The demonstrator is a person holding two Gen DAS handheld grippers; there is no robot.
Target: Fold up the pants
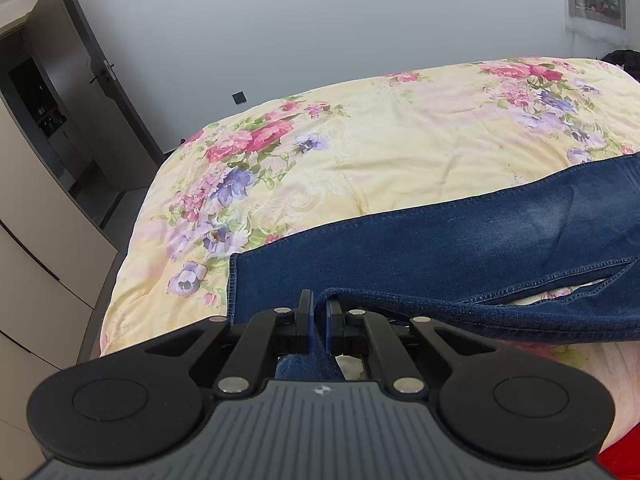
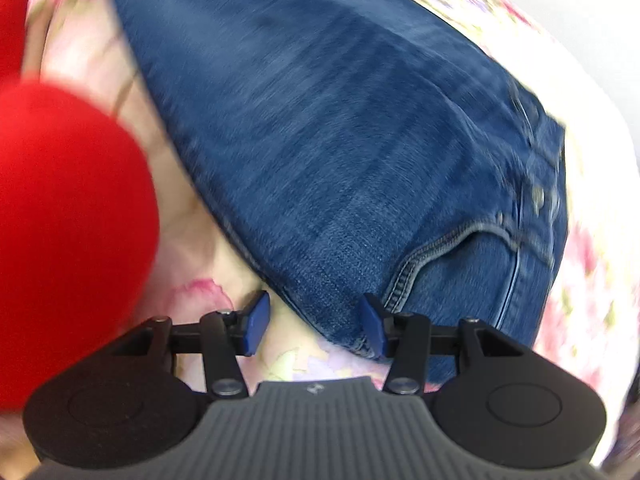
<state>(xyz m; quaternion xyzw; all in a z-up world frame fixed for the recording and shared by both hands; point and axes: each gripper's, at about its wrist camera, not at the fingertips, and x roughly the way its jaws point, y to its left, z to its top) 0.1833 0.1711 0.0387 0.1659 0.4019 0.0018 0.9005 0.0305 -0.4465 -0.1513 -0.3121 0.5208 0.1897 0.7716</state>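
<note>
Blue jeans [image 1: 460,240] lie on a floral bedspread [image 1: 380,144]. In the left wrist view one leg lies flat across the bed, its hem to the left. My left gripper [image 1: 319,320] is shut on the hem of the nearer leg, which is lifted off the bed. In the blurred right wrist view the jeans' waist and pocket end [image 2: 360,140] fills the frame. My right gripper [image 2: 316,322] is open, its blue pads [image 2: 256,320] spread at the near edge of the denim, touching nothing clearly.
A red sleeve [image 2: 68,240] fills the left of the right wrist view. Beige cabinets [image 1: 36,240] and a dark doorway [image 1: 52,120] stand left of the bed. A grey wall [image 1: 320,20] is behind it. A dark item [image 1: 624,60] lies at the far right corner.
</note>
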